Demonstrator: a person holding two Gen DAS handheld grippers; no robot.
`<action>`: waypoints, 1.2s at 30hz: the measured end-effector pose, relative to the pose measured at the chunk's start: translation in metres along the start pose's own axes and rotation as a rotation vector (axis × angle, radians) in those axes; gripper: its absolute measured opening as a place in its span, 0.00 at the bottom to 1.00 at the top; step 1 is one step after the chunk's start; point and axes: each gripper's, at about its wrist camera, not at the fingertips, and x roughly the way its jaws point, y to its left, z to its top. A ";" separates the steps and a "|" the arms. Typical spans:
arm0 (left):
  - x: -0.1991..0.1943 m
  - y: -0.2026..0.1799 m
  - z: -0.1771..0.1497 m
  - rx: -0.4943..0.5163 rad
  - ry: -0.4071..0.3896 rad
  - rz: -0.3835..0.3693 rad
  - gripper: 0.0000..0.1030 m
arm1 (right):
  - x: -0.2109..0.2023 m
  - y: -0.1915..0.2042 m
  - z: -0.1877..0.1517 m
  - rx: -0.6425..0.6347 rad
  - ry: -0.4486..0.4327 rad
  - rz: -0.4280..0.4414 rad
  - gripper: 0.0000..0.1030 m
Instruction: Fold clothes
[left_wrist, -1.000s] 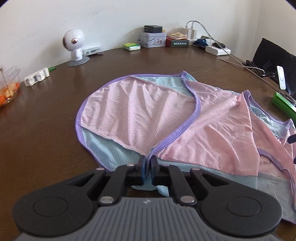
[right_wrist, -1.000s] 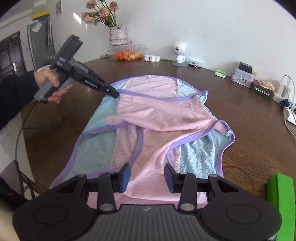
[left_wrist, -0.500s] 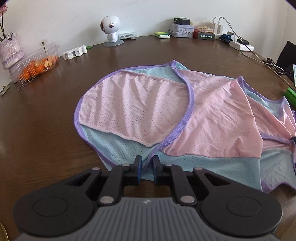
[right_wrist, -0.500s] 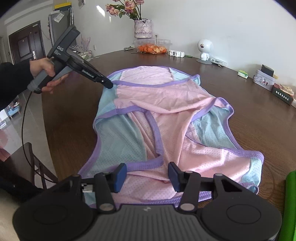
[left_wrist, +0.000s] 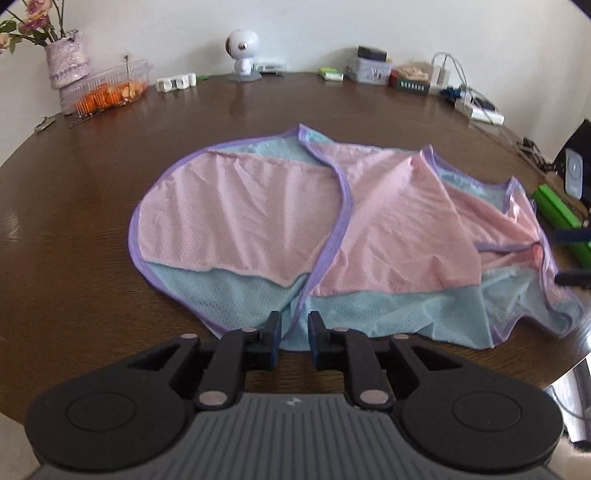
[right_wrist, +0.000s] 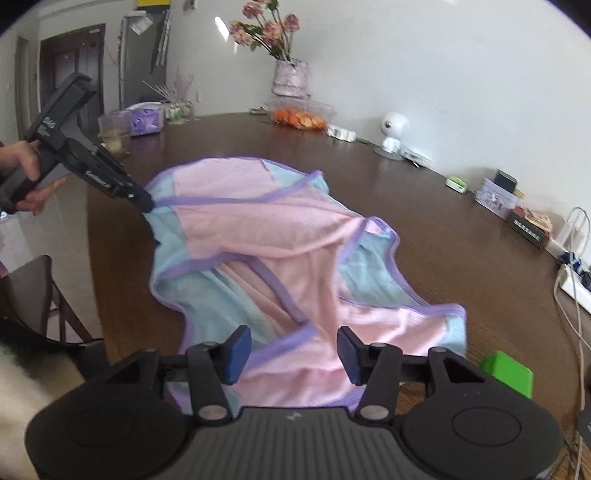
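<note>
The pink and blue top (left_wrist: 332, 236) lies spread on the brown table (left_wrist: 74, 229). The left gripper (left_wrist: 293, 332) has just been opening, letting go at 6 o'clock, cloth loose between. The right gripper (right_wrist: 293, 354) stands wide, freeing the hem.

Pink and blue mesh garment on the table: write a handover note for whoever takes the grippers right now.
Left gripper: jaws have just been opening, a gap shows, the near blue edge lies between them, unpinched.
Right gripper: open, jaws have just been widening, over the purple-trimmed hem, holding nothing.
Pink and blue mesh garment with purple trim: spread on the brown wooden table, one pink panel folded over the middle, wrinkled.
Done: first fold laid.
Left: likely smooth it, then fold again.
</note>
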 end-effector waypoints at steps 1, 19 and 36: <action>-0.004 0.005 0.002 -0.002 -0.023 -0.016 0.46 | 0.002 0.009 0.000 -0.015 -0.015 0.008 0.51; 0.007 0.038 -0.012 0.023 -0.032 -0.213 0.48 | -0.025 0.005 -0.022 0.089 0.157 -0.087 0.40; 0.079 0.091 0.045 -0.003 -0.028 0.110 0.77 | 0.099 0.008 0.056 0.180 0.090 -0.153 0.53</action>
